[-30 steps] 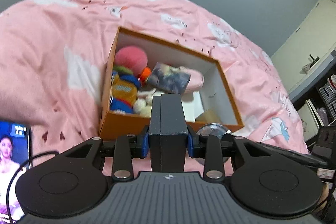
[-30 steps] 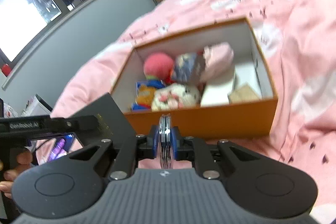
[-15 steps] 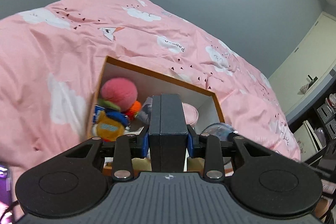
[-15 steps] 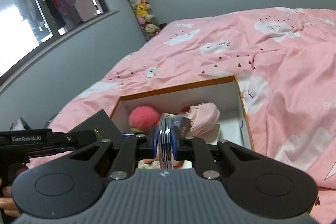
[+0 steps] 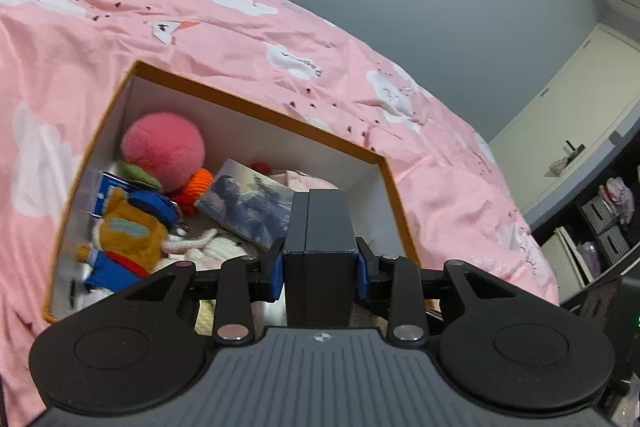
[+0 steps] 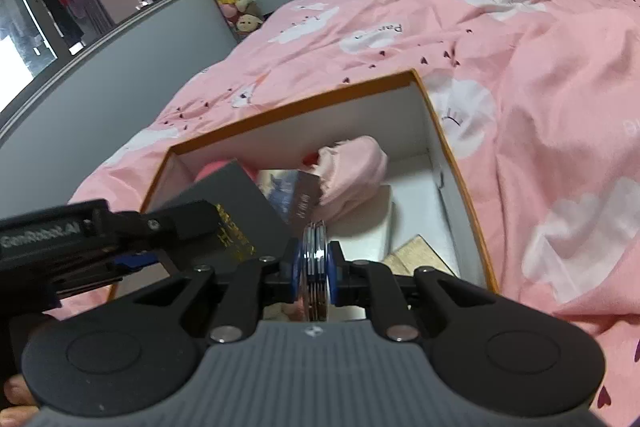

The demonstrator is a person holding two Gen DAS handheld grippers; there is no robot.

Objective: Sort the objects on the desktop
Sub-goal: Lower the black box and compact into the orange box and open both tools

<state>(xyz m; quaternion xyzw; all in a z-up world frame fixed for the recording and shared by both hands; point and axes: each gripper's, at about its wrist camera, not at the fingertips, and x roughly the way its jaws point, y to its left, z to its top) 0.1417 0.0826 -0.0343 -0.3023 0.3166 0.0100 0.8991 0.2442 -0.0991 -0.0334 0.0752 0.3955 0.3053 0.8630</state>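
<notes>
Orange box (image 5: 400, 195) sits open on a pink bed (image 5: 440, 131), already partly filled: pink plush ball (image 5: 164, 147) and stuffed toys at its left, a picture card (image 5: 248, 203) in the middle, pink cloth (image 6: 352, 175) farther right. Left tongs (image 5: 320, 263) are clamped on a black case (image 5: 320, 223); right tongs (image 6: 316, 271) on a thin stack of shiny discs (image 6: 314, 251). Both hover over the near edge, seemingly the last items to drop in.

A box (image 5: 256, 111) on the bed (image 5: 420, 131) holds toys (image 5: 164, 145) at its left.
</notes>
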